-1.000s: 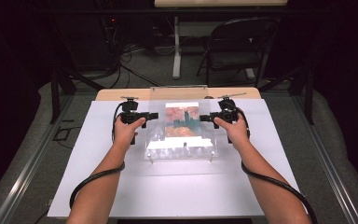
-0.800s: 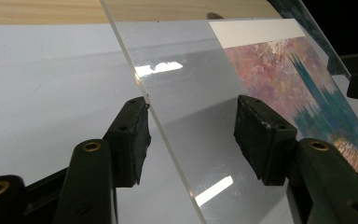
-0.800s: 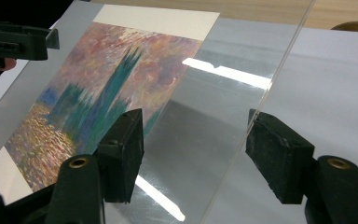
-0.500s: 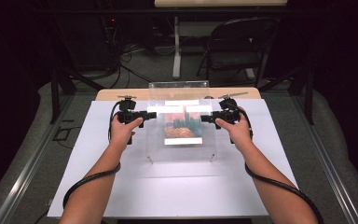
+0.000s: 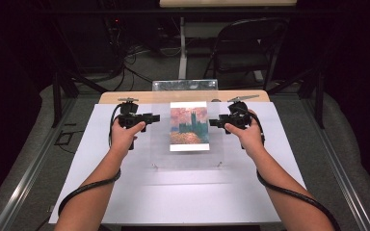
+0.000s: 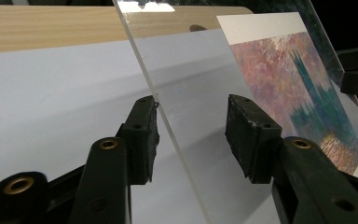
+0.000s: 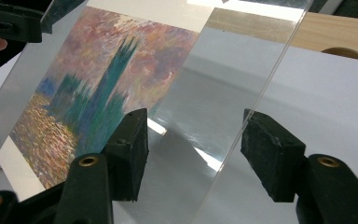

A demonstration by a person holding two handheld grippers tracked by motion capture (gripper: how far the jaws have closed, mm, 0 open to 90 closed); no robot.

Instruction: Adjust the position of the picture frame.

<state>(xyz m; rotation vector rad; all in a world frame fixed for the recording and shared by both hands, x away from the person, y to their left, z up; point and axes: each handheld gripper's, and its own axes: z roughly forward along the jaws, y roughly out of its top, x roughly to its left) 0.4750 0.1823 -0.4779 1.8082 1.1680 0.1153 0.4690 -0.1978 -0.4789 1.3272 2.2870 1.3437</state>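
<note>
Clear sheet [image 5: 188,144] with the painting print [image 5: 189,126] now lies flatter mid-frame than a second ago; left gripper [image 6: 191,135] and right gripper [image 7: 193,156] both released, so it's set down.

A clear, colourless acrylic sheet [image 5: 189,144] carries a white-bordered painted print [image 5: 189,126]: hazy pink, mauve and orange sky, dark teal towers, and orange-gold dabs on blue water. The black left tool [image 6: 193,135] and black right tool [image 7: 193,154] show brass-coloured rivets. The worktop [image 5: 183,192] is white, with a pale wood strip along its far edge.
</note>
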